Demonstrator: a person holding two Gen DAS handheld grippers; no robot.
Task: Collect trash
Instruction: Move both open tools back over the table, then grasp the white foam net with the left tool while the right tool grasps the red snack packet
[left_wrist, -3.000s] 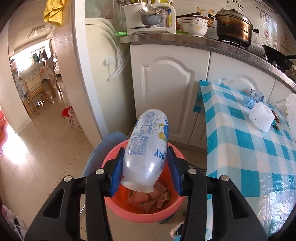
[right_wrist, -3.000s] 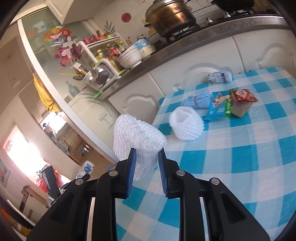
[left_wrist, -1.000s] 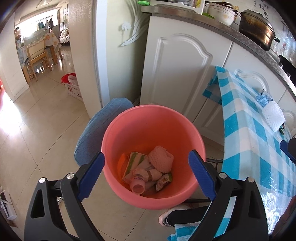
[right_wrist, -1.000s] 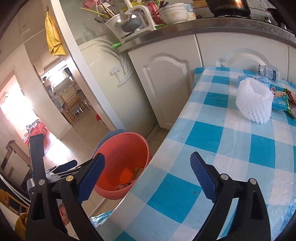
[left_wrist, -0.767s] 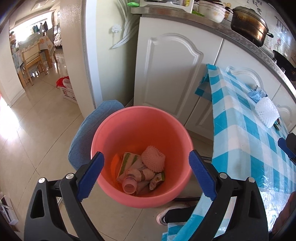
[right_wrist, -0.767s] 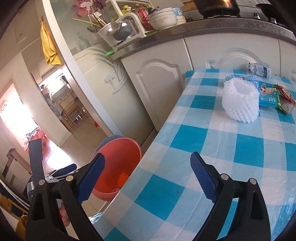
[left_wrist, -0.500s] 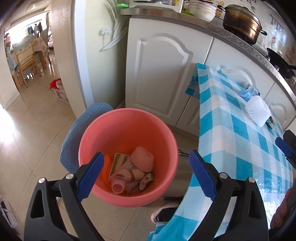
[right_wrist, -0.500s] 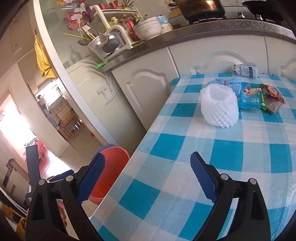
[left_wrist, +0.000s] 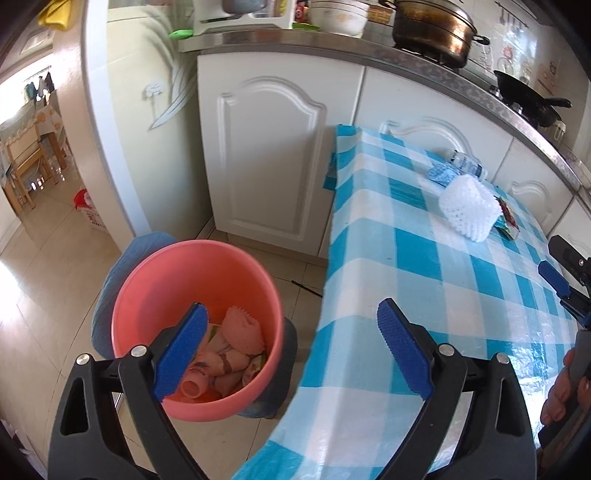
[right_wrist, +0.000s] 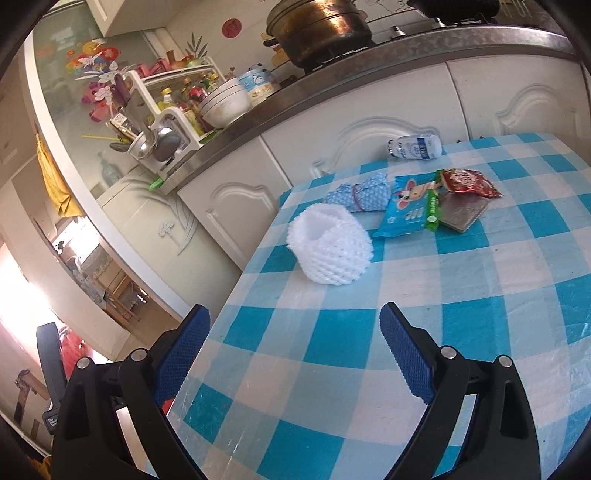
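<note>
A pink bucket (left_wrist: 147, 280) stands on the floor left of the table and holds a bottle, foam nets and wrappers. My left gripper (left_wrist: 291, 350) is open and empty, above the gap between bucket and table edge. My right gripper (right_wrist: 295, 354) is open and empty over the blue-checked table (right_wrist: 480, 332). On the table lie a white foam net (right_wrist: 328, 251), a blue wrapper (right_wrist: 406, 210), a green stick pack (right_wrist: 431, 210), a red packet (right_wrist: 467, 181), a grey pouch (right_wrist: 461, 214), a blue cloth bundle (right_wrist: 360, 195) and a small white bottle (right_wrist: 415, 147). The foam net also shows in the left wrist view (left_wrist: 469, 210).
White kitchen cabinets (left_wrist: 269, 158) stand behind the table and bucket. The counter carries a pot (right_wrist: 317, 29), bowls (right_wrist: 221, 105) and a utensil rack (right_wrist: 159, 122). A blue-cushioned stool (left_wrist: 110, 273) sits under the bucket. A doorway opens at the left (left_wrist: 33, 147).
Three seconds ago the left gripper held a bottle and the right a foam net; both are now open and empty. Both views have swung right, from the bucket towards the table.
</note>
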